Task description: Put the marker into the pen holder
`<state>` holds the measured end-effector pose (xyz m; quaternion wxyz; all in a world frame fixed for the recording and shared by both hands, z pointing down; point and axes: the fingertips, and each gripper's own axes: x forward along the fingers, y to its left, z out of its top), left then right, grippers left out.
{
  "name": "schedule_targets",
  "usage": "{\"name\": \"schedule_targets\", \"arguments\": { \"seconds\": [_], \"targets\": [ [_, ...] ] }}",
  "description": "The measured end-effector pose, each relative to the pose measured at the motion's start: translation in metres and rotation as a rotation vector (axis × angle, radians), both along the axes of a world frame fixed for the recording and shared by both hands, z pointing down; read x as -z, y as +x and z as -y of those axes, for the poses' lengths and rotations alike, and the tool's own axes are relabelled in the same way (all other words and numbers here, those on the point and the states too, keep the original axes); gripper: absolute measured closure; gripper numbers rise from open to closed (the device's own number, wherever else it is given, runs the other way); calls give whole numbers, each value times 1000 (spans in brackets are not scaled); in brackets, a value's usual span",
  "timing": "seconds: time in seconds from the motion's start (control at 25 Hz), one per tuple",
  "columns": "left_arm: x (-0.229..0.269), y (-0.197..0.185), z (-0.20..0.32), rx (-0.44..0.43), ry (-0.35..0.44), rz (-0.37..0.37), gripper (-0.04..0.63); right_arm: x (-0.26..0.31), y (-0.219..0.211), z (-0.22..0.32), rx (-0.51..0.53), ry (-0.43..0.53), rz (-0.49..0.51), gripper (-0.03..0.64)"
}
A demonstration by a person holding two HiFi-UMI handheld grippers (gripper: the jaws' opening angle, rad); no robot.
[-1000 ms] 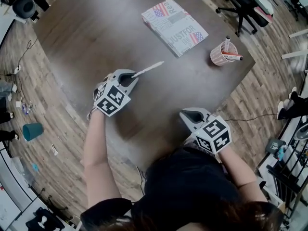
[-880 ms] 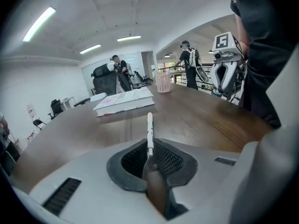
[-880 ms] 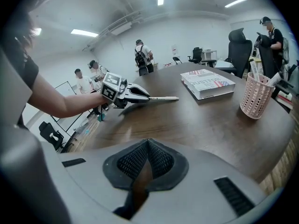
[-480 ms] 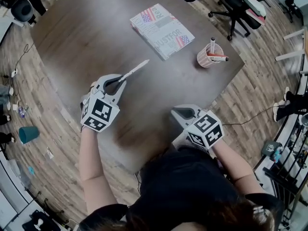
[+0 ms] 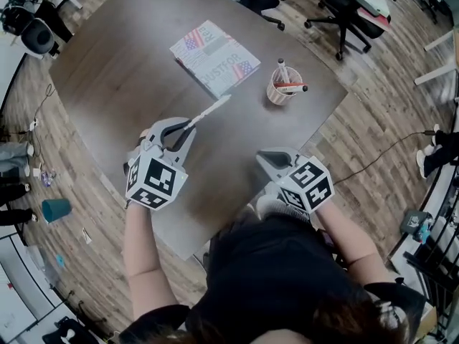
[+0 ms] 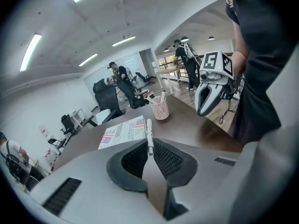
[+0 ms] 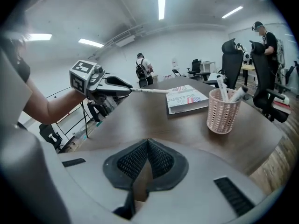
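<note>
Marker (image 5: 209, 110) is pinched by one end in the left gripper (image 5: 186, 125), its long axis pointing roughly at the pen holder (image 5: 281, 92) near the far-right edge of the table (image 5: 122, 63) — right gripper (image 5: 269, 158) closed, seemingly empty.

White marker (image 5: 211, 110), pink perforated pen holder (image 5: 282, 89), dark brown table (image 5: 122, 56)
</note>
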<state>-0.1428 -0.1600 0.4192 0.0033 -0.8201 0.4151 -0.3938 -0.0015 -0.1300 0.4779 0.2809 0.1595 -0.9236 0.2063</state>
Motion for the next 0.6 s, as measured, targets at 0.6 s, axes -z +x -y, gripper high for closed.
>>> {"name": "schedule_targets", "arguments": {
  "seconds": [0.6],
  "targets": [
    [33,111,64,-99,19,139,535,-4,77,43,-67,-14,53,600]
  ]
}}
